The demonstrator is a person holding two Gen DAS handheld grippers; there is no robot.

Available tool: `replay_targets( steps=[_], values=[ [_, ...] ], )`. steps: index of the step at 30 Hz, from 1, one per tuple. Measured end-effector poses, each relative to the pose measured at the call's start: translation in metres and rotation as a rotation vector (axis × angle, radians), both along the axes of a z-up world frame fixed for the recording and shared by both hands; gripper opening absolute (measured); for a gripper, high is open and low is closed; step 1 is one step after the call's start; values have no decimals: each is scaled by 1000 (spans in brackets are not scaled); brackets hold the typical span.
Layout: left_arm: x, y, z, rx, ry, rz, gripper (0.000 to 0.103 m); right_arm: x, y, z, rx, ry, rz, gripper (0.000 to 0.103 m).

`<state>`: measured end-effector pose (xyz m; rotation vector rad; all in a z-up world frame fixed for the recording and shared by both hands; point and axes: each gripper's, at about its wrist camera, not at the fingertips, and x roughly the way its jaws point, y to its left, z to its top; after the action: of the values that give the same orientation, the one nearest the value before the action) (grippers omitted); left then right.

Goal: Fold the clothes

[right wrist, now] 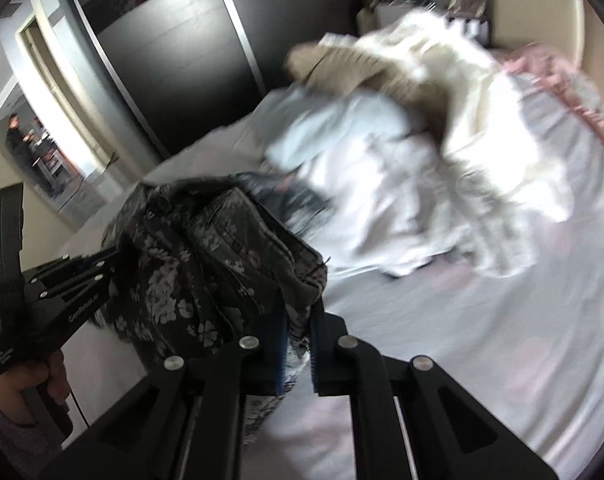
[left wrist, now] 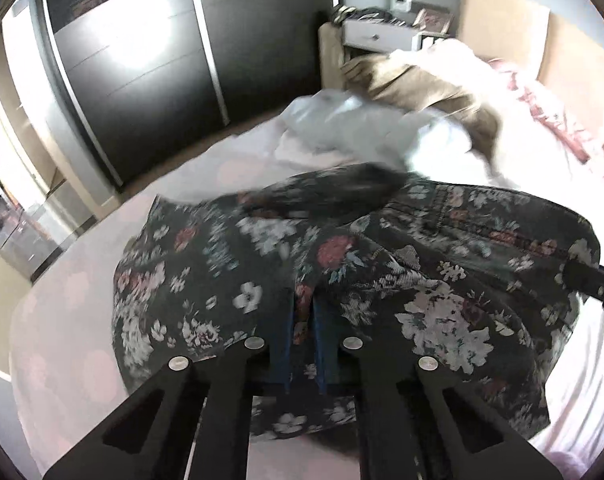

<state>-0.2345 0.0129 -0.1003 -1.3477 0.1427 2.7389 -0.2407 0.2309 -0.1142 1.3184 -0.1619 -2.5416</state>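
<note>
Nearest in the left wrist view, the left gripper (left wrist: pixel 303 316) has its fingers closed tight on a fold of dark floral garment (left wrist: pixel 341 272), fabric pinched between the blue pads. In the right wrist view, the right gripper (right wrist: pixel 298 344) is likewise clamped on an edge of the same garment, cloth showing between its nearly closed fingers. The left gripper also appears there, to the left of the garment, held by a hand (right wrist: pixel 30 384) in a pale sleeve.

The garment hangs partly lifted above the bed (left wrist: pixel 74 288), bunched between the two grips. Its long axis seems to run across the bed from one gripper to the other, though blur and bunching make its heading uncertain.

The step in hand looks like picking up and spreading the garment. Next it probably needs pulling taut and laying flat on the bed.

Beyond the garment lies a heap of white and tan clothes (left wrist: pixel 381 120). Farthest stand a dark wardrobe (left wrist: pixel 142 60) and a nightstand (left wrist: pixel 381 34).
</note>
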Motion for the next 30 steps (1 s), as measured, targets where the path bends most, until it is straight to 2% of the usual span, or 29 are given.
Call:
replay_targets(
  steps=[5,10,16,20,21,22,24,26,30],
  values=[
    [23,56,42,65,72,-149,4,41,70,37,36,44,-163,8],
    [53,115,80,114,107,-293,4,105,159,66,86,81,-387,8],
    [85,165,95,87,75,-414,5,208,276,80,128,112,-683,7],
    [102,182,100,85,42,-449,7,288,345,80,172,99,-867,7],
    [105,186,99,82,37,-458,15,308,363,79,177,88,-906,7],
    [106,190,97,78,30,-466,28,329,380,77,181,76,-944,7],
    [106,197,93,75,20,-478,45,370,415,73,190,52,-1020,7],
    [106,201,91,79,3,-487,49,398,435,64,180,18,-1065,7],
    [93,203,79,29,-42,-472,51,450,467,42,180,-63,-1146,8]
  ],
)
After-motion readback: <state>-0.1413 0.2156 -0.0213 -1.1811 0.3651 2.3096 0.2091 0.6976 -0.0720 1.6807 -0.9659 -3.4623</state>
